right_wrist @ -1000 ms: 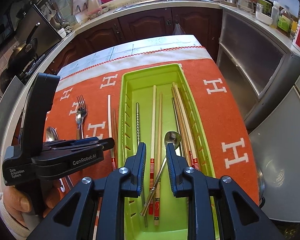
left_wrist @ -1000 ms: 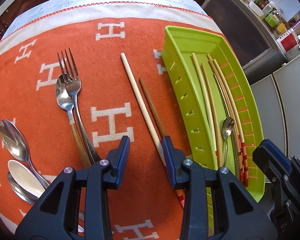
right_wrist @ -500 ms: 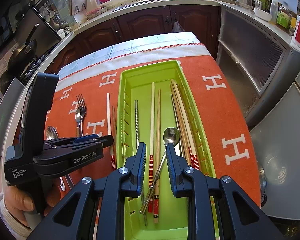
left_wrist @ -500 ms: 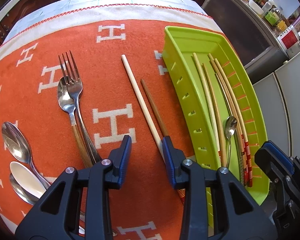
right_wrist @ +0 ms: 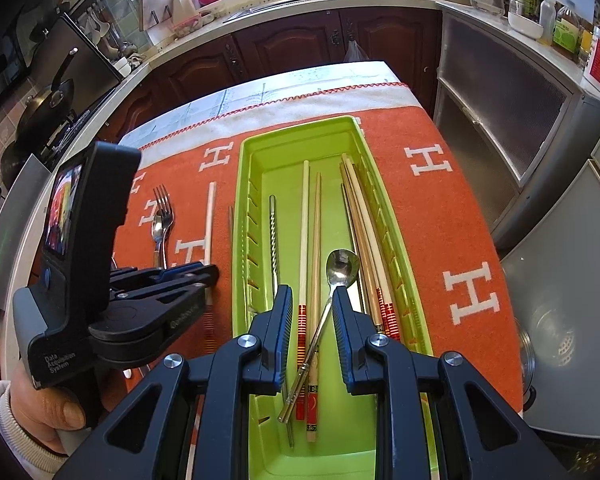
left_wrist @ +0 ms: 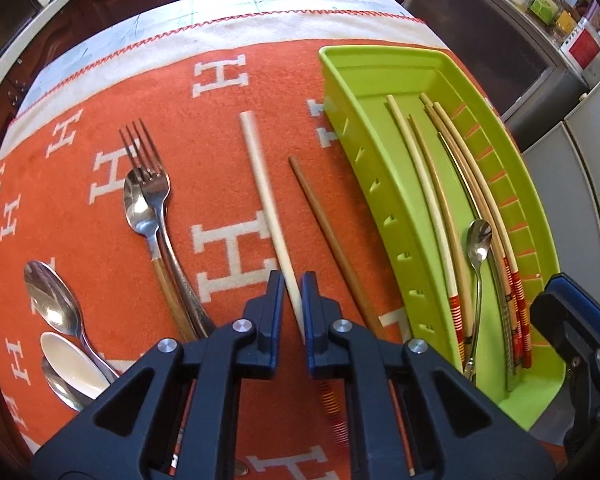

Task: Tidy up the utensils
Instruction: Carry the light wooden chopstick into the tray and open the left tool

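1. The left gripper [left_wrist: 291, 292] has just closed its fingers on the cream chopstick [left_wrist: 265, 196]; the pads press its shaft from both sides.
2. That chopstick is long and pale, with a band of red and gold stripes blurred near its thick end under the gripper. It lies on the orange blanket [left_wrist: 228, 128], just left of a brown wooden chopstick [left_wrist: 328, 236].
3. Further left lie a steel fork [left_wrist: 150, 176] overlapping a wooden-handled spoon [left_wrist: 138, 208], then a steel spoon [left_wrist: 46, 296] and a white spoon [left_wrist: 74, 364].
4. The lime-green tray [right_wrist: 252, 216] stands right of the chopsticks and holds several cream and wooden chopsticks, a twisted metal one and a small steel teaspoon [right_wrist: 340, 270].
5. The right gripper [right_wrist: 312, 308] hangs over the near end of the tray, fingers narrowly apart and touching nothing.
6. The blanket carries white H letters and a white border with red stitching; it covers the worktop [right_wrist: 300, 80].
7. Behind are dark wooden cabinets [right_wrist: 300, 40], a sink, a hob with a pan on the left, and jars on the right counter.
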A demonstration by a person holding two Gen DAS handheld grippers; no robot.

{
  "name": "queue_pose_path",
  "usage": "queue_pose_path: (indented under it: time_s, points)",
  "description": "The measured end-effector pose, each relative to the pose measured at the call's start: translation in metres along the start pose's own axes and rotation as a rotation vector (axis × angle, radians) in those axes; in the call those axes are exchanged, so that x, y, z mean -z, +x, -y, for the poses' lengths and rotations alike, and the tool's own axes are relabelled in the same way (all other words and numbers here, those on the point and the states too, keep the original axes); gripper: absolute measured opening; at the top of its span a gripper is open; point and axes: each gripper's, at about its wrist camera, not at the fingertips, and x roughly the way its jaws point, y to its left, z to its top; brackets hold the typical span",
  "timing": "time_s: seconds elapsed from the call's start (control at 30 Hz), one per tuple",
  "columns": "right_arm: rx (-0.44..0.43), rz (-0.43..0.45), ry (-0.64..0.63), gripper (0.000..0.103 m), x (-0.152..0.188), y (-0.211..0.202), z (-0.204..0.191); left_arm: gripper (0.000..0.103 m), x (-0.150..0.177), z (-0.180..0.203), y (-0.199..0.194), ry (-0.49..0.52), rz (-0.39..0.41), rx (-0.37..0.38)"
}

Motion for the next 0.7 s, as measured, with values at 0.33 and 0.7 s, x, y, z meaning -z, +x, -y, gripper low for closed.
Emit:
queue_pose_path:
  time_s: [0.33,0.7]
  points:
    - [-0.015,0.012,0.02,0.021,0.0,-0.006,0.008,0.003,0.018,-0.022,-0.045,-0.071,-0.004,0.137]
    - [-0.035,0.036,0.039,0.021,0.003,-0.017,0.017,0.003,-0.001,0.018,-0.107,-0.063,0.042,0.295]
